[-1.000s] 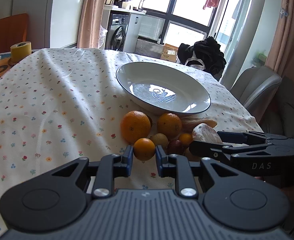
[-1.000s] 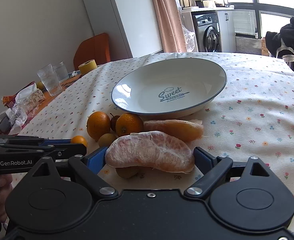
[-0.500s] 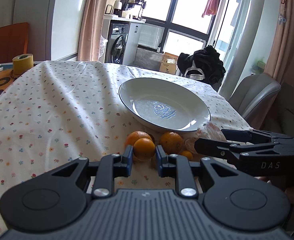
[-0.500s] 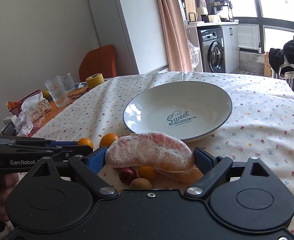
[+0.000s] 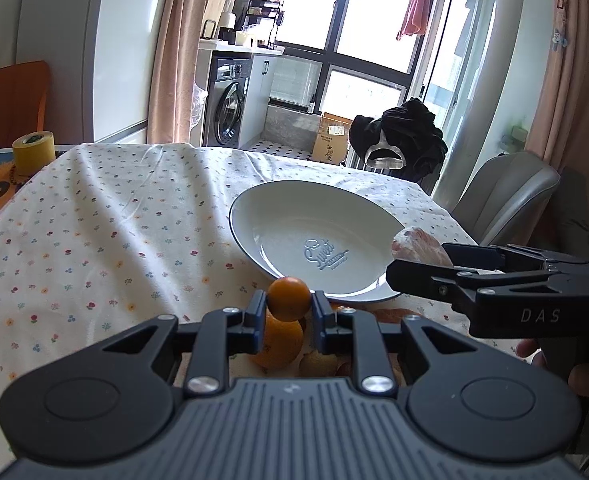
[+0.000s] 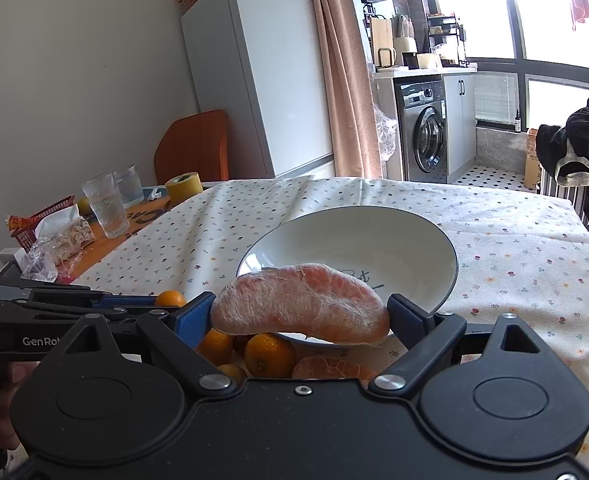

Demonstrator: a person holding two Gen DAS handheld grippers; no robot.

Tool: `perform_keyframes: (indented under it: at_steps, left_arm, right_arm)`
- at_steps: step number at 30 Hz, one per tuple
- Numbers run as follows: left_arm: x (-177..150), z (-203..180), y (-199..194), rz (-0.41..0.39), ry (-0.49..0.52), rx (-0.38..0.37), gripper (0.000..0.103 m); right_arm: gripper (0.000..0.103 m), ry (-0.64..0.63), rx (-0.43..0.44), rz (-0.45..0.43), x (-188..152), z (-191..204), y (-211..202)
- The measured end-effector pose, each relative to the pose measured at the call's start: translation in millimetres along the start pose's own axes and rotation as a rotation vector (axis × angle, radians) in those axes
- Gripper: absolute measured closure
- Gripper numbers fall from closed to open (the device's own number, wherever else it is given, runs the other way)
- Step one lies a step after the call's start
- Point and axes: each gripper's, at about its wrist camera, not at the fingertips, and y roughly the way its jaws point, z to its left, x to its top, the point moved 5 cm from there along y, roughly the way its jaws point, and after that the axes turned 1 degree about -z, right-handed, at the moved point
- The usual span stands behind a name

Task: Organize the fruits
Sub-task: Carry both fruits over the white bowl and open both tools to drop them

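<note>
Two grippers are loaded. The left gripper [image 5: 289, 310] pinches a small orange [image 5: 289, 298]; the right gripper [image 6: 300, 314] clamps a peeled pomelo segment [image 6: 300, 305] end to end. Beneath them more oranges [image 6: 269, 354] lie on the floral tablecloth [image 5: 94, 232]. Beyond, at twelve o'clock, sits the white plate [image 6: 422, 240], with tape [image 5: 33, 152] at ten o'clock.

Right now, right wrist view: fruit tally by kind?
Round orange fruit: 4
Peeled segment: 2
Total: 6 visible; more may be hidden under the camera mount.
</note>
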Motion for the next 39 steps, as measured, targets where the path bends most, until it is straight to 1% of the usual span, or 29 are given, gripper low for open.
perform_keyframes:
  at_steps: [4,14,21,22,23,24,27,30,35,38,39]
  left_arm:
    - [7,-1,10,0.004,0.009,-0.001,0.081]
    - [16,-7,40,0.04,0.035,-0.008,0.081]
    - [23,-9,63,0.066,0.026,-0.02,0.08]
    - [24,-8,64,0.063,0.022,-0.016,0.077]
    - [25,-8,65,0.066,0.023,-0.004,0.076]
    - [25,-7,67,0.071,0.024,0.005,0.076]
    - [26,-5,68,0.084,0.01,-0.001,0.076]
    - [26,-3,65,0.082,0.009,0.008,0.076]
    - [25,0,59,0.078,-0.005,0.02,0.07]
    - [23,2,55,0.075,-0.008,0.035,0.061]
    - [22,3,53,0.074,-0.01,0.038,0.056]
  right_arm:
    - [0.014,0.003,-0.009,-0.011,7,-6,5]
    - [0.014,0.012,-0.034,0.005,10,-26,22]
    - [0.014,0.025,-0.045,0.019,10,-40,33]
    - [0.014,0.029,-0.044,0.02,10,-41,35]
    - [0.014,0.035,-0.044,0.022,10,-43,36]
    - [0.014,0.038,-0.043,0.022,10,-44,37]
    - [0.014,0.047,-0.041,0.022,9,-46,40]
    - [0.014,0.05,-0.041,0.025,8,-48,42]
    - [0.013,0.05,-0.039,0.029,8,-48,44]
    - [0.009,0.055,-0.018,0.025,8,-46,42]
    - [0.009,0.057,-0.014,0.016,9,-45,39]
